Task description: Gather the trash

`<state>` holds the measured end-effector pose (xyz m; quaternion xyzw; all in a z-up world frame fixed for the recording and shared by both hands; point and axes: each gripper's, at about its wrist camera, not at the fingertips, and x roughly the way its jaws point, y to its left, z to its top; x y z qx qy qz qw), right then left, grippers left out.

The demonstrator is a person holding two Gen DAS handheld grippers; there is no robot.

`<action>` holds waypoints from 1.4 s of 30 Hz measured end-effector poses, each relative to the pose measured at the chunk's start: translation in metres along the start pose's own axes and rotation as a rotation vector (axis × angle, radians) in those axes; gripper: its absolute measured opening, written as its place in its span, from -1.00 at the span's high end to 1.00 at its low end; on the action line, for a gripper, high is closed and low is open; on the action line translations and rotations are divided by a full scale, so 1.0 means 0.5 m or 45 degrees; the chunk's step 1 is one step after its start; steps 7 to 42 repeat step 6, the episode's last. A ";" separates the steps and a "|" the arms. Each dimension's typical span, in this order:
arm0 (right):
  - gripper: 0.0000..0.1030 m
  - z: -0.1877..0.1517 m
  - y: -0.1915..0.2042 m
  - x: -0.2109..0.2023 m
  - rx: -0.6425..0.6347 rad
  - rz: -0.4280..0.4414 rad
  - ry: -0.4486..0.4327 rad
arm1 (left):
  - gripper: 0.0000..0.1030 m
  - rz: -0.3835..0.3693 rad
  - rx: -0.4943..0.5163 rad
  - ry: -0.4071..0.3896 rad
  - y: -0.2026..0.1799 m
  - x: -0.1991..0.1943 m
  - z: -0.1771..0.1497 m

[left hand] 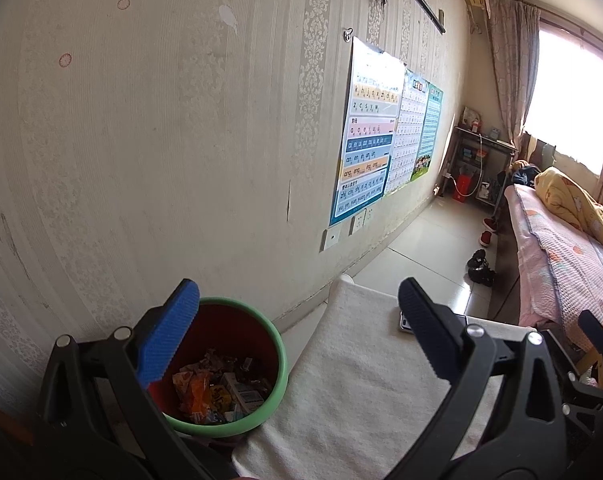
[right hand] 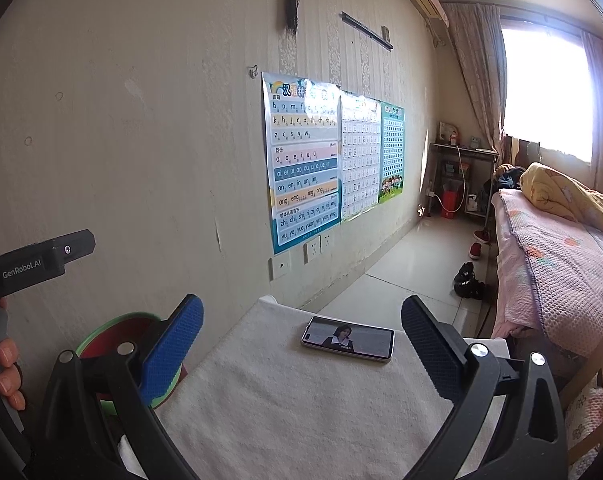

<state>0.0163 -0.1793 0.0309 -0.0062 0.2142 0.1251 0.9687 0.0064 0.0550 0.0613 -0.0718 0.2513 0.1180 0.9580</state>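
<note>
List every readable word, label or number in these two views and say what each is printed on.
"GenRobot.AI": on the left gripper's black housing.
"b p m f", "k h j q x zh ch sh", "z c s y w", "an en in un", "ang eng ing ong": on the pinyin poster.
Neighbouring charts, phone caption, trash in the bin: too small.

a trash bin [left hand: 237, 364] stands on the floor against the wall, just left of a towel-covered surface [left hand: 341, 392]. wrappers and small boxes [left hand: 217, 396] lie in the bin. a phone [right hand: 347, 338] lies flat on the towel near its far edge. posters [right hand: 301, 160] hang on the wall behind, with wall sockets [right hand: 313, 249] below them. a bed [right hand: 561, 264] runs along the right, shoes [right hand: 467, 278] on the floor beside it. a shelf unit [right hand: 459, 178] stands in the far corner.
</note>
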 end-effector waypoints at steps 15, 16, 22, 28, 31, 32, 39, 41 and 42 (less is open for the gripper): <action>-0.86 -0.088 -0.088 0.072 0.089 -0.117 0.248 | -0.90 0.000 -0.030 0.102 0.027 0.032 -0.034; -0.86 -0.088 -0.088 0.072 0.089 -0.117 0.248 | -0.90 0.000 -0.030 0.102 0.027 0.032 -0.034; -0.86 -0.088 -0.088 0.072 0.089 -0.117 0.248 | -0.90 0.000 -0.030 0.102 0.027 0.032 -0.034; -0.86 -0.088 -0.088 0.072 0.089 -0.117 0.248 | -0.90 0.000 -0.030 0.102 0.027 0.032 -0.034; -0.86 -0.088 -0.088 0.072 0.089 -0.117 0.248 | -0.90 0.000 -0.030 0.102 0.027 0.032 -0.034; -0.86 -0.088 -0.088 0.072 0.089 -0.117 0.248 | -0.90 0.000 -0.030 0.102 0.027 0.032 -0.034; -0.86 -0.088 -0.088 0.072 0.089 -0.117 0.248 | -0.90 0.000 -0.030 0.102 0.027 0.032 -0.034; -0.86 -0.088 -0.088 0.072 0.089 -0.117 0.248 | -0.90 0.000 -0.030 0.102 0.027 0.032 -0.034; -0.86 -0.088 -0.088 0.072 0.089 -0.117 0.248 | -0.90 0.000 -0.030 0.102 0.027 0.032 -0.034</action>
